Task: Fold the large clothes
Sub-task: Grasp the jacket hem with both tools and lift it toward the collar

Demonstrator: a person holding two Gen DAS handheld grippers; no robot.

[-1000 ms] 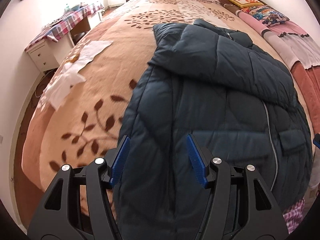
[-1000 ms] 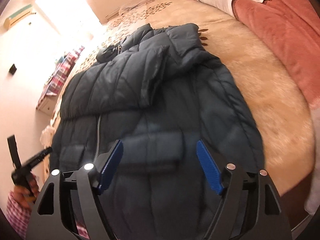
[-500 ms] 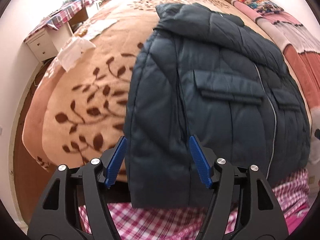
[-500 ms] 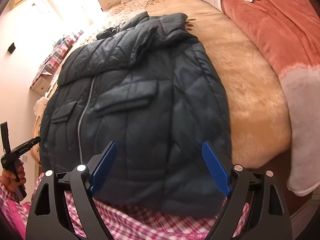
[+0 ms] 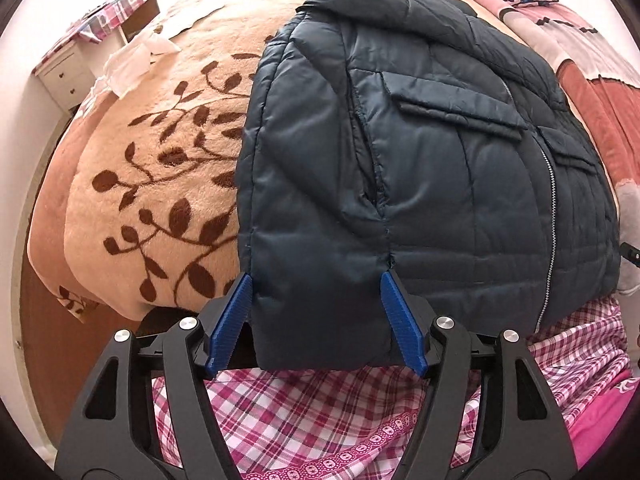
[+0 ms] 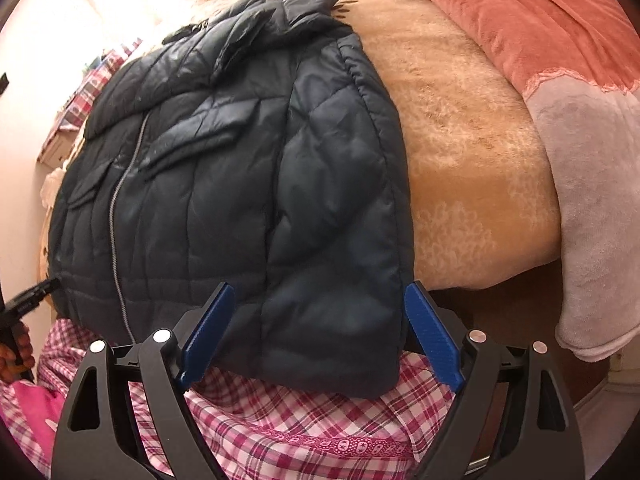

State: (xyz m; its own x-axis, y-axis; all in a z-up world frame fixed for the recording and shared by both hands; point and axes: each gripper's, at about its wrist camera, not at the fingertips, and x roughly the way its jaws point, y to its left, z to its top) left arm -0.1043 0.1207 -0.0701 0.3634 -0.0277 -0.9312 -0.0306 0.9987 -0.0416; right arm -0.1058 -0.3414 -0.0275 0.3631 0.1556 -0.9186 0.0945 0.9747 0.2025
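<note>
Straddling the hem of the dark navy quilted puffer jacket, both wide-open, empty hand-held grippers, left hand-held gripper and right hand-held gripper, should pinch corners evenly before folding upward.

We have drawn both grippers back from over the middle of the jacket to its hem at the foot edge of the bed. The left gripper and right gripper now straddle the hem corners, jaws wider than before, pads not pressing. Our checked clothing has come into sight below.
</note>
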